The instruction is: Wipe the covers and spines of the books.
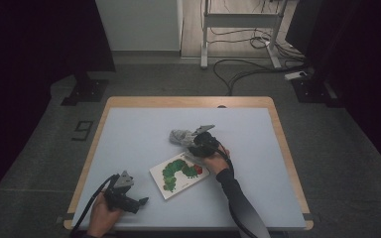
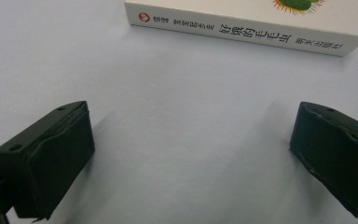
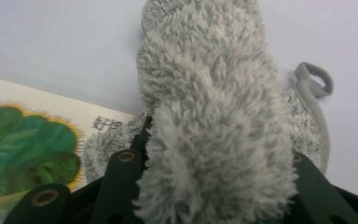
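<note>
A white picture book (image 1: 179, 173) with a green caterpillar on its cover lies flat on the table (image 1: 129, 134), just front of centre. My right gripper (image 1: 194, 144) is above the book's far right corner, shut on a fluffy grey cloth (image 1: 181, 136). In the right gripper view the cloth (image 3: 214, 135) bulges between the jaws, a hanging loop (image 3: 314, 81) at its side, and the book cover (image 3: 28, 149) lies below left. My left gripper (image 1: 141, 202) rests near the front left edge, open and holding nothing. In the left gripper view its fingertips (image 2: 56, 154) stand wide apart, facing the book's spine (image 2: 247, 30).
The table's wooden rim (image 1: 188, 101) frames a pale blue-grey top. Beyond it are a dark floor, cables (image 1: 248, 69) and a white desk frame (image 1: 240, 29). Black stands (image 1: 84, 89) flank the far corners.
</note>
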`<state>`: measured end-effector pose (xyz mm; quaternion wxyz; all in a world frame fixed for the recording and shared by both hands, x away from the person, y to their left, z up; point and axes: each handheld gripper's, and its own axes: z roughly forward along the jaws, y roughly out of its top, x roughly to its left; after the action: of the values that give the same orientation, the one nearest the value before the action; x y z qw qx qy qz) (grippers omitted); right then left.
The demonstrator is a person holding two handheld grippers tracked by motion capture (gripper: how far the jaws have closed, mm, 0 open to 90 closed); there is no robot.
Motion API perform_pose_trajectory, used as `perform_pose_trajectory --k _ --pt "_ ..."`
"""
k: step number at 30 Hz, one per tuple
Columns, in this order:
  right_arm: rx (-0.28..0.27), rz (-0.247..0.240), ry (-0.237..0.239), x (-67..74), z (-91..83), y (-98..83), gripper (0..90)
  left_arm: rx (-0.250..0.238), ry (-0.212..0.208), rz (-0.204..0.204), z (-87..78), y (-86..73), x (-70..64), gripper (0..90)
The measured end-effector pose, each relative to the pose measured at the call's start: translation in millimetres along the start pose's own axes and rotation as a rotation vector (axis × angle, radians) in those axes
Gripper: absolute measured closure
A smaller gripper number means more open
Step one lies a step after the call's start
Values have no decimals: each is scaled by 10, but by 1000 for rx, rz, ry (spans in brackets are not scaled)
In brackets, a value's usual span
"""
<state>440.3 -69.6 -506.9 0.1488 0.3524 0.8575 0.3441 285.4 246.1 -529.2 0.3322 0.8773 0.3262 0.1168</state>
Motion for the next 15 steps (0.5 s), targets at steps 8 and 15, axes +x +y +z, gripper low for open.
perform_pose_trajectory --k 8,15 --pt "13 -28 -36 29 -37 26 601 -1 0 -1 0 0 0 0" --pt "-4 -54 -11 89 -159 82 598 0 0 -1 0 0 0 0"
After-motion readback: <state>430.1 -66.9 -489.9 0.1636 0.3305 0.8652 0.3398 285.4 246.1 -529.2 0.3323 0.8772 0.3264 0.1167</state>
